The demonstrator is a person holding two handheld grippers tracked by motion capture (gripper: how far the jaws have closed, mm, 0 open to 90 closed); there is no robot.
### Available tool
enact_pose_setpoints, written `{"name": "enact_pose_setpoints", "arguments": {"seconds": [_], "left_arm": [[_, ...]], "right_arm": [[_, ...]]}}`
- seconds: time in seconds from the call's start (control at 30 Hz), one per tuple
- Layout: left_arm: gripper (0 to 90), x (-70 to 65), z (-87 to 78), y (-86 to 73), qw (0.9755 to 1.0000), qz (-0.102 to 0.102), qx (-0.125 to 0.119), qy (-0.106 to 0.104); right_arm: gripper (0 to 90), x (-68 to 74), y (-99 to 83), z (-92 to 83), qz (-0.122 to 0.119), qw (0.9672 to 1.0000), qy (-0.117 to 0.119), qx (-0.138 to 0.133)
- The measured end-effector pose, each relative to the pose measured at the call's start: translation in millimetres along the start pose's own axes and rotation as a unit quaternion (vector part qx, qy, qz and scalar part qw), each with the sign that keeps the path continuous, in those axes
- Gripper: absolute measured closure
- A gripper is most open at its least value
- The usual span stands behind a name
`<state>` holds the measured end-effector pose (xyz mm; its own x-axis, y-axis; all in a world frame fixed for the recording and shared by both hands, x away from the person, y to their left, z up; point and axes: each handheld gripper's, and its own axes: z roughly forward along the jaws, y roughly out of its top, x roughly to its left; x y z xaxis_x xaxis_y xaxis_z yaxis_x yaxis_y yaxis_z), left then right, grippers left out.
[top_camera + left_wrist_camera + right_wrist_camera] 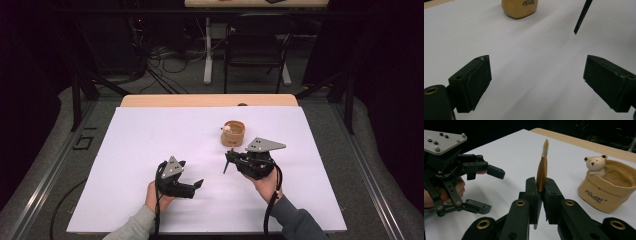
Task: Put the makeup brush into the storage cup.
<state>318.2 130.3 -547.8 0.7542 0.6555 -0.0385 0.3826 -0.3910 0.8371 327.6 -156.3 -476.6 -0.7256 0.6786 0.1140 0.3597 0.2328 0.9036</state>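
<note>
My right gripper [540, 187] is shut on a paintbrush [542, 170] with a gold ferrule and a pale bristle tip that points away from the jaws. In the high view the right gripper [231, 159] sits right of centre, and the brush's dark handle [226, 167] slants down towards the sheet. My left gripper [192, 173] rests lower left, jaws wide open with nothing between them [536, 80]. The brush handle [581, 17] hangs ahead of it to the right. A tan fabric cup [233, 134] with a small bear [595, 165] on its rim stands just beyond the right gripper.
A white sheet [150, 140] covers the wooden table [200, 100]. A dark chair [257, 45] and cables stand on the floor beyond the far edge. Bare sheet lies left of and behind the left gripper.
</note>
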Motion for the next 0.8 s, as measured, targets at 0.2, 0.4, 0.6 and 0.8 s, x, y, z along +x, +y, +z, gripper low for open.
{"name": "enact_pose_setpoints", "arguments": {"seconds": [0.2, 0.4, 0.6, 0.8], "left_arm": [[4.7, 3.5, -1.2, -3.3, 0.9999, 0.005, 0.010, -0.005], [2.8, 6.6, -3.9, -4.3, 1.0000, 0.008, 0.004, -0.003], [1.7, 7.7, -1.9, -4.8, 0.9999, 0.010, 0.007, -0.006], [0.2, 7.8, -1.7, -4.8, 0.9999, 0.012, 0.007, -0.003]], "right_arm": [[83.2, -5.2, -1.3, -4.3, -0.004, 0.9999, -0.012, 0.006], [83.2, -10.5, -2.3, -9.0, -0.009, 0.9997, -0.023, 0.008], [83.3, -15.6, -2.2, -12.7, -0.013, 0.9993, -0.033, 0.009], [83.2, -21.4, -4.8, -17.6, -0.014, 0.9988, -0.044, 0.015]]}}
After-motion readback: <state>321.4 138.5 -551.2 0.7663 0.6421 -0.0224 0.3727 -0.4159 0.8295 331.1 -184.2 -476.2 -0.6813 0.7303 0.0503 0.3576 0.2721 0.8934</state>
